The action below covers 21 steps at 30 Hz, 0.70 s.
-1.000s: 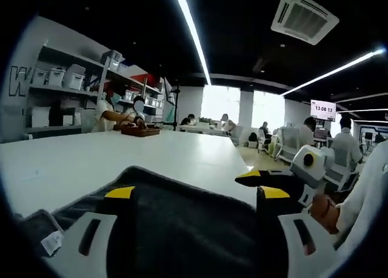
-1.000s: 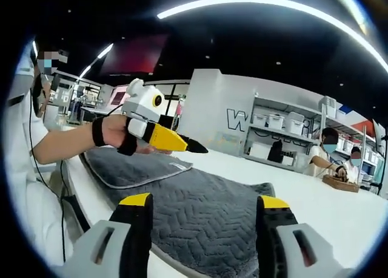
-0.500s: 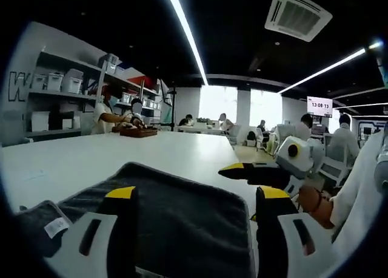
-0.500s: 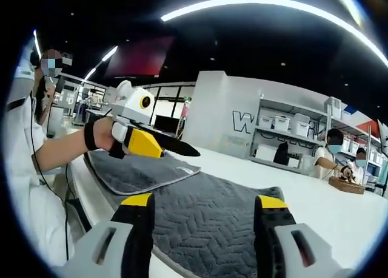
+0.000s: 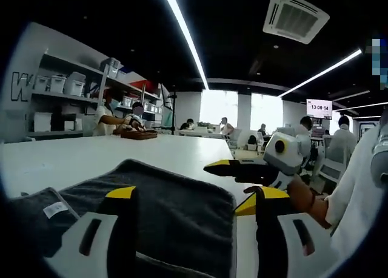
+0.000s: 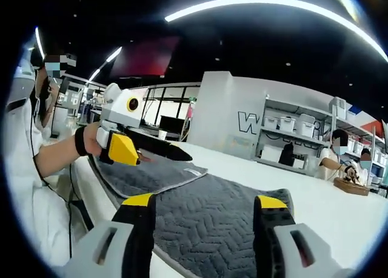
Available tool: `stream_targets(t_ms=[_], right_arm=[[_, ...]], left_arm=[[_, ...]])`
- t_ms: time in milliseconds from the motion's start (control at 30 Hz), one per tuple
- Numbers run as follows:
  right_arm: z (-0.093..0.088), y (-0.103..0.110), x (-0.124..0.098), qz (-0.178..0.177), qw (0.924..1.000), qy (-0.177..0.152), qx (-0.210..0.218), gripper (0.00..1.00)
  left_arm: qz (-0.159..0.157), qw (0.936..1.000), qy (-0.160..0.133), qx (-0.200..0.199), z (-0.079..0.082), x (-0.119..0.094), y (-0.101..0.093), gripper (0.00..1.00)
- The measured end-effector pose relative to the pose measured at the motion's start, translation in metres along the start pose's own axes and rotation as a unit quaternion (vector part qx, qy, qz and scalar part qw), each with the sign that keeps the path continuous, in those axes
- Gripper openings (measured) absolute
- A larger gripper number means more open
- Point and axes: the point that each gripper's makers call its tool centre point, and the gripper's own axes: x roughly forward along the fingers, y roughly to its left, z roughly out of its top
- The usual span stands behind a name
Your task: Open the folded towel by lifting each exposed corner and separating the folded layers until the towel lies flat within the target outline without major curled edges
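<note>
Both claws stand with jaws spread and grasp nothing: the left gripper [image 5: 191,199] and right gripper [image 6: 206,208] hover over the grey towel [image 6: 212,220], which lies on the white table [image 5: 91,153]. Over the last second both have drifted apart, so unfolding hasn't begun. A white care label [image 5: 51,209] shows in the left gripper view; a folded upper layer [image 6: 148,175] in the right.

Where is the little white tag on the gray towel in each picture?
Left gripper view: the white tag sits low on the left, on the towel corner.
Right gripper view: it lies near the middle, on the folded layer's edge.
Shared landmark: the shelves with white bins.
</note>
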Motion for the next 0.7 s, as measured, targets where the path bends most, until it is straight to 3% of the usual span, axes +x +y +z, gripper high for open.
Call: stream_targets(t_ms=[400, 467, 700], right_arm=[[0.0, 0.001, 0.001, 0.002, 1.0, -0.002, 0.001, 0.61], [0.0, 0.006, 0.004, 0.01, 0.9999, -0.001, 0.0, 0.61], [0.002, 0.015, 0.007, 0.025, 0.9997, -0.005, -0.001, 0.6]], left_arm=[[0.022, 0.9996, 0.006, 0.018, -0.009, -0.023, -0.003, 0.77], [0.037, 0.9991, -0.013, 0.014, -0.004, -0.029, 0.002, 0.77], [0.041, 0.9985, -0.034, -0.009, -0.003, -0.046, 0.001, 0.77]])
